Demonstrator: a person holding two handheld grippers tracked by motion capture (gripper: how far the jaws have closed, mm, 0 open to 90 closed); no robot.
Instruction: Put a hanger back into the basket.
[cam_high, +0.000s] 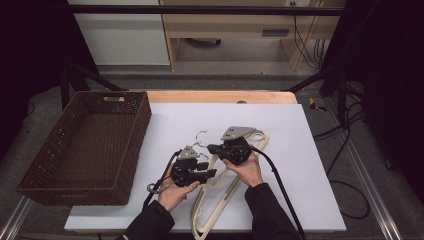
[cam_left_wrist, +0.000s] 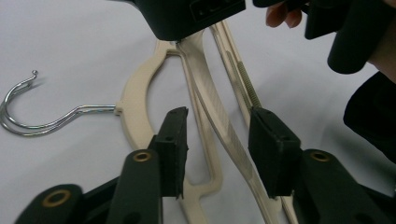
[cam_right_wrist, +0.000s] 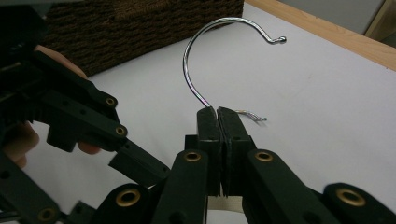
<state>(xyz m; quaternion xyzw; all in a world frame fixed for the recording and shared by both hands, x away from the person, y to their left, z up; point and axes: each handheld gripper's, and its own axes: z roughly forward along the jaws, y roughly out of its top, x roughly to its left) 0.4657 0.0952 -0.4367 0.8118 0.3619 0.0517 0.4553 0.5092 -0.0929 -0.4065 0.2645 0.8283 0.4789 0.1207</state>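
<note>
Cream plastic coat hangers (cam_high: 227, 192) lie stacked in the lower middle of the high view, on the white table sheet (cam_high: 300, 150), their chrome hooks (cam_high: 200, 136) pointing to the upper left. The right gripper (cam_right_wrist: 218, 114) is clamped tight on the neck of one hanger, at the base of its hook (cam_right_wrist: 205, 60). The left gripper (cam_left_wrist: 217, 140) has its jaws half open astride a hanger arm (cam_left_wrist: 219, 126); the pads seem not to touch it, though the angle is poor. A brown wicker basket (cam_high: 85, 150) sits at the left.
</note>
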